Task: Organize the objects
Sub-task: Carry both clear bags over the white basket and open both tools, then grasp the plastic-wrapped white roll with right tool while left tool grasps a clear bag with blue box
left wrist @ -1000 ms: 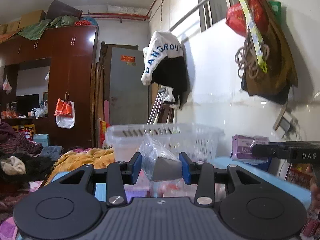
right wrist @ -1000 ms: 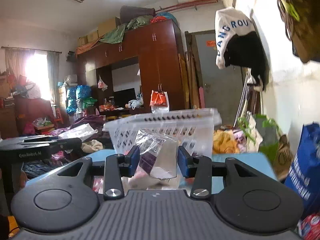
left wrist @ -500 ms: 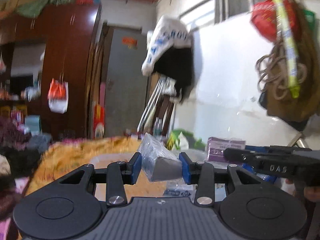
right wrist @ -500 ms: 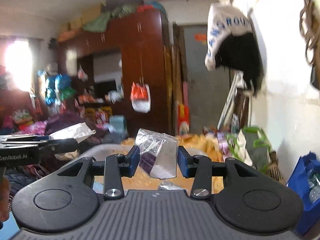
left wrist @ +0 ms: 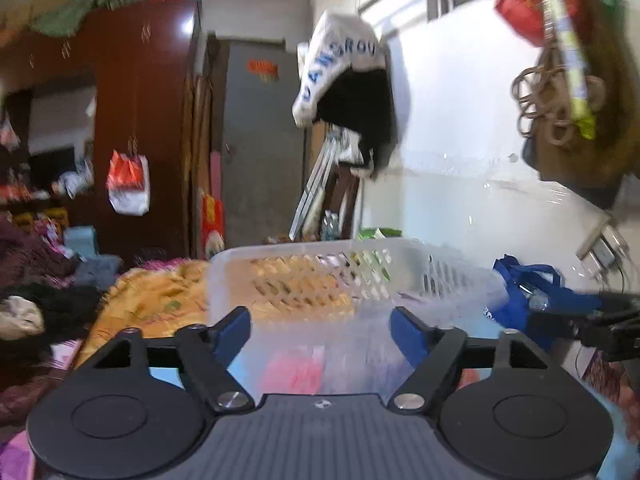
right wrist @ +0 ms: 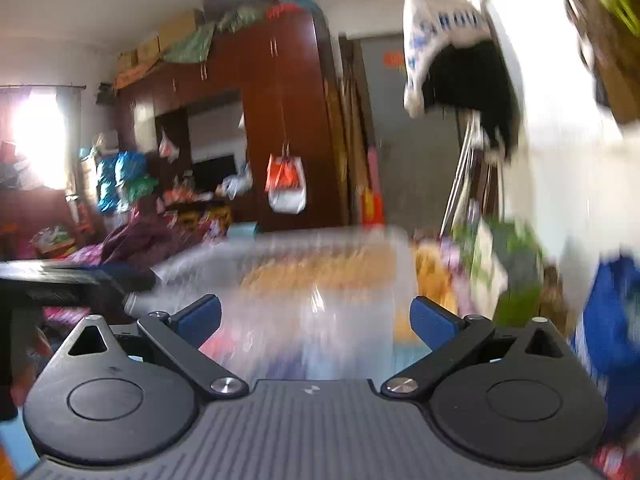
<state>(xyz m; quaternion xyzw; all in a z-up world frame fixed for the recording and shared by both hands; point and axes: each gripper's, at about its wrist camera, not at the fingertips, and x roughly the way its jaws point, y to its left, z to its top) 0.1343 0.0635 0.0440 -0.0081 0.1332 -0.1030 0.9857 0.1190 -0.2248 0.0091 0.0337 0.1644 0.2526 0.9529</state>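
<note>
Basket [left wrist: 344, 276], white slatted plastic, translucent: directly ahead of my left hand-held gripper [left wrist: 320, 330], its near wall filling the gap between the blue pads [left wrist: 234, 330]. In the right wrist view the same basket [right wrist: 320, 264] lies straight ahead of my right hand-held gripper [right wrist: 316, 318], heavily smeared. It stands on a light blue desk [left wrist: 160, 374].

Left hand-held gripper: jaws have just been opening and now stand wide apart, nothing between them.

Right hand-held gripper: jaws likewise just opened, spread wide, nothing clamped. From the left view its black body [left wrist: 600, 320] shows well off to the right, level with my own pads.

Contents: a pink-red packet [left wrist: 296, 372] shows through the basket's near wall, low and just ahead of the left pads. A clear glinting shape [right wrist: 320, 300] sits between the right pads' line of sight and the basket; too blurred to name.

Handling note, my judgement: the release over the basket looks done on both sides. I would keep both jaws wide, draw straight back and slightly up so no pad clips the rim, and let the view steady before choosing the next item. The light basket could slide if nudged
</note>
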